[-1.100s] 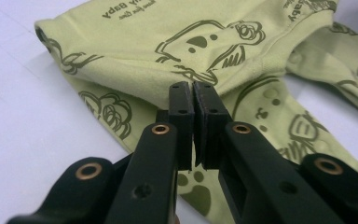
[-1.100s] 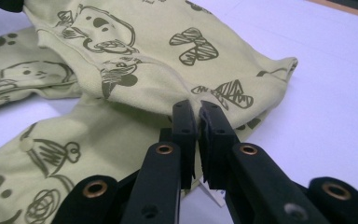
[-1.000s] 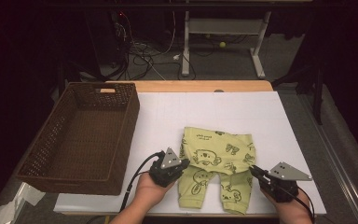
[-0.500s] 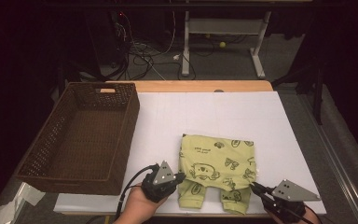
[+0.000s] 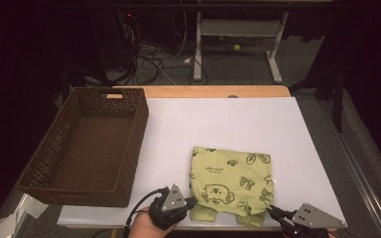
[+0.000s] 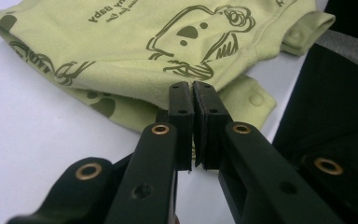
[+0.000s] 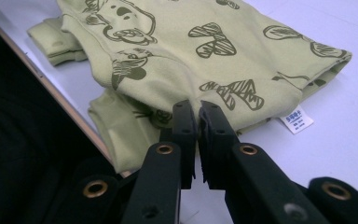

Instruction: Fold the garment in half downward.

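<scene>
Romper [image 5: 230, 184]: soft, light, floppy; grab doubled edge just ahead of jaws. Left gripper [image 6: 193, 93], right gripper [image 7: 196, 109] closed, empty.

The white table top [image 5: 238, 124] is brightly and evenly lit from above, while the surroundings are left dark. Close-up jaws are rendered slightly soft.
</scene>
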Demonstrator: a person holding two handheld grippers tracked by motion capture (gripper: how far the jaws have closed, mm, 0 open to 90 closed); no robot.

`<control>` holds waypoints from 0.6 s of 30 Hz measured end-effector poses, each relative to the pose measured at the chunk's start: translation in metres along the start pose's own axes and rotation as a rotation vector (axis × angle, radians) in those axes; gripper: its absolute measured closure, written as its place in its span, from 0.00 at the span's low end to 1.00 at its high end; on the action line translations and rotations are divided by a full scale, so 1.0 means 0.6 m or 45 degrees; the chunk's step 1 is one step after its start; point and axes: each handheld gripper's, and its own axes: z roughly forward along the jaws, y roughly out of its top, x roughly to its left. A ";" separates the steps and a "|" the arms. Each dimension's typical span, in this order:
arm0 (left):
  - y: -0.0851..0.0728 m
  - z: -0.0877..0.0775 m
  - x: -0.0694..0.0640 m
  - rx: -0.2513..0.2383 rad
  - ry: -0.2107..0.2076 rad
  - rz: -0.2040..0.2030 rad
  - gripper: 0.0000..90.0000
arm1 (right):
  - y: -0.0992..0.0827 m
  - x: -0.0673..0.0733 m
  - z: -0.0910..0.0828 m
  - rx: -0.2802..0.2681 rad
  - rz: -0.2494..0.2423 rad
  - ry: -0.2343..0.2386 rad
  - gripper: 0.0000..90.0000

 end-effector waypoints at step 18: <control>-0.007 0.008 0.001 0.066 -0.044 -0.011 0.92 | -0.011 0.004 0.008 0.073 -0.012 0.025 0.96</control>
